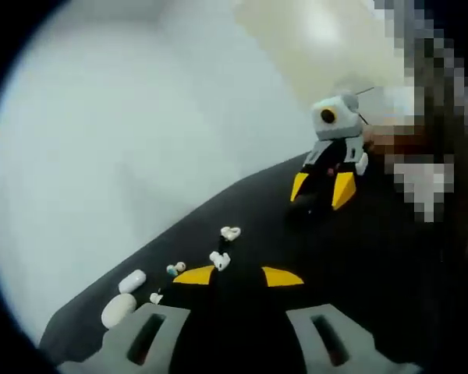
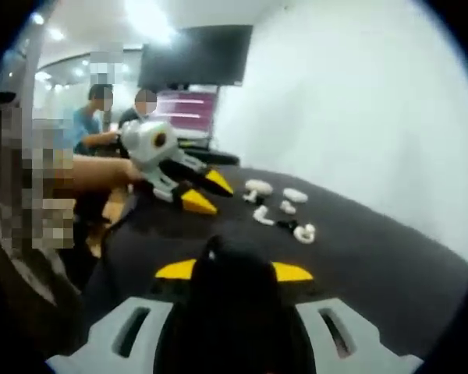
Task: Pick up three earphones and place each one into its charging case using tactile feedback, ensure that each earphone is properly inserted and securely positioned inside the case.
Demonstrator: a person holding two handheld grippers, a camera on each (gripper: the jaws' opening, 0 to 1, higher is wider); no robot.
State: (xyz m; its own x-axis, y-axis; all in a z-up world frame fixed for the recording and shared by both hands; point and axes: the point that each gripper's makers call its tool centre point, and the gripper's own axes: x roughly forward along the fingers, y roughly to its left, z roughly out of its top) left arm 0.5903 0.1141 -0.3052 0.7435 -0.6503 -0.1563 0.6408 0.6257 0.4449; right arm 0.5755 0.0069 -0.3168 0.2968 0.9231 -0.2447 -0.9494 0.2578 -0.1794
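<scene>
the left tongs (image 1: 238, 275) hang over a black table (image 1: 296, 241), yellow tips parted with nothing between them. just beyond the tips lie small white earphones (image 1: 220, 260), more (image 1: 230, 232) a little farther, and white charging cases (image 1: 132, 281) off to the side. no writing can be read. the right tongs (image 2: 234, 270) hover low, tips apart, empty. ahead, the other tongs (image 2: 204, 192), held by a bare forearm (image 2: 93, 175), tilt down toward the table beside the earphones.
</scene>
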